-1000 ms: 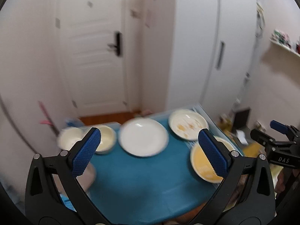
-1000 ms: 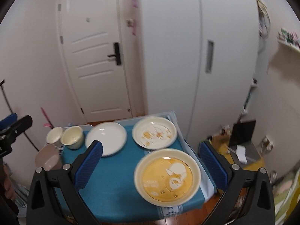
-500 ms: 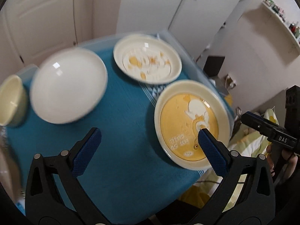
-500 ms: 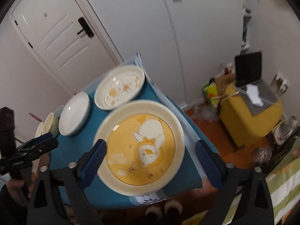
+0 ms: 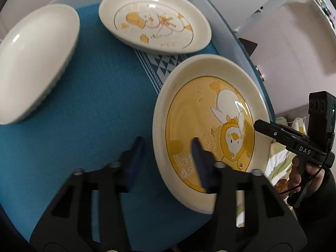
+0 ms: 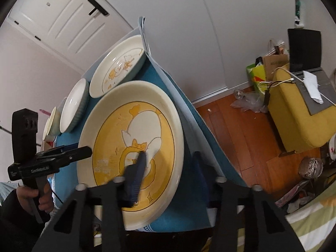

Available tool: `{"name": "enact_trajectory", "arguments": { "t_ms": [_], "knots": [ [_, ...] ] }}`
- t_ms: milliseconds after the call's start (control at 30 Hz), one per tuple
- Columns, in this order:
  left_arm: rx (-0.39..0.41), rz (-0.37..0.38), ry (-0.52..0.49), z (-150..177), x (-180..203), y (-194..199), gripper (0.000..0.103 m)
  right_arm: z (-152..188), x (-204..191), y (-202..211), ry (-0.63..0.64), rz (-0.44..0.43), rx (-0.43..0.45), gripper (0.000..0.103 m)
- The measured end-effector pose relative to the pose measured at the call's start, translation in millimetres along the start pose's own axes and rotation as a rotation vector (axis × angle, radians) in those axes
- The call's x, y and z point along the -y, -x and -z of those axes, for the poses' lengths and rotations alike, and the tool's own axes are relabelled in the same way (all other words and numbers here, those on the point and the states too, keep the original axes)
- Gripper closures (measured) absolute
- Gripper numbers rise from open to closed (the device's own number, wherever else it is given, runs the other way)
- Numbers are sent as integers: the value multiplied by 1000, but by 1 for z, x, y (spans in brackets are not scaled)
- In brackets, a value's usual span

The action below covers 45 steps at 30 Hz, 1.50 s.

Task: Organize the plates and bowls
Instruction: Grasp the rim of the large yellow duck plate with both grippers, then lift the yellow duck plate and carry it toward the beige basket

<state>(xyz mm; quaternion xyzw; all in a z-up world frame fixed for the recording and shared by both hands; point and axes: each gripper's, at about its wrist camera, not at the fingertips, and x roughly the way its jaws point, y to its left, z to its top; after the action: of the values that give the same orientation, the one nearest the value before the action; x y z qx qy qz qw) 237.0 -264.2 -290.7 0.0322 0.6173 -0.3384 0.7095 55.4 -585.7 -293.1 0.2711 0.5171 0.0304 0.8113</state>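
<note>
A large cream plate with a yellow cartoon centre lies at the near right of the blue cloth. My left gripper straddles its left rim, jaws partly closed and blurred, one finger over the plate, the other on the cloth. My right gripper straddles the same plate's right rim, one finger over the yellow centre. Whether either grips the rim is unclear. A cream plate with orange drawings and a plain white plate lie farther back.
Bowls stand beyond the white plate at the table's far left. The table edge drops to a wooden floor on the right, with a yellow seat, bags and clutter. A door and white cupboards stand behind.
Both grippers have dropped down to the yellow plate from either side and their jaws have narrowed around its rim. The plates have not moved.
</note>
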Motion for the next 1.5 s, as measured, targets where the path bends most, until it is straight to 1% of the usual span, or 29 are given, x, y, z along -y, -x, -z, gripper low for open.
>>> {"name": "enact_trajectory", "arguments": {
  "t_ms": [33, 67, 100, 233, 333, 433, 500, 667, 867, 1033, 1167, 1300, 1500],
  "knots": [
    [0, -4, 0, 0, 0, -1, 77, 0, 0, -1, 8, -3, -5, 75],
    [-4, -3, -1, 0, 2, -2, 81, -1, 1, -3, 18, -10, -10, 79],
    [-12, -9, 1, 1, 2, -3, 84, -2, 1, -4, 23, -16, -14, 85],
    [-11, -16, 16, 2, 1, -4, 88, -2, 3, -8, 33, -7, -21, 91],
    [-6, -39, 5, 2, 6, -5, 87, -4, 2, -9, 47, 0, -26, 92],
    [1, -69, -14, 3, 12, -5, 87, -6, -3, -9, 79, 32, -37, 91],
    [4, -84, -25, 4, 15, -4, 87, -7, -2, -10, 70, 28, -44, 91],
    [16, -98, -32, 8, 20, 0, 87, -8, -5, -9, 80, 30, -53, 91],
    [58, -109, -12, 10, 24, 13, 87, -10, -18, -5, 115, 32, -49, 91],
    [107, -117, 31, 20, 10, 39, 87, -16, -42, 1, 175, 24, -45, 91],
    [156, -140, 75, 32, -11, 67, 87, -19, -71, -1, 234, 3, -52, 91],
    [191, -168, 121, 49, -36, 93, 87, -19, -110, -11, 297, -27, -63, 91],
    [223, -224, 213, 87, -86, 131, 87, -5, -171, -39, 388, -82, -105, 91]
  ]
}}
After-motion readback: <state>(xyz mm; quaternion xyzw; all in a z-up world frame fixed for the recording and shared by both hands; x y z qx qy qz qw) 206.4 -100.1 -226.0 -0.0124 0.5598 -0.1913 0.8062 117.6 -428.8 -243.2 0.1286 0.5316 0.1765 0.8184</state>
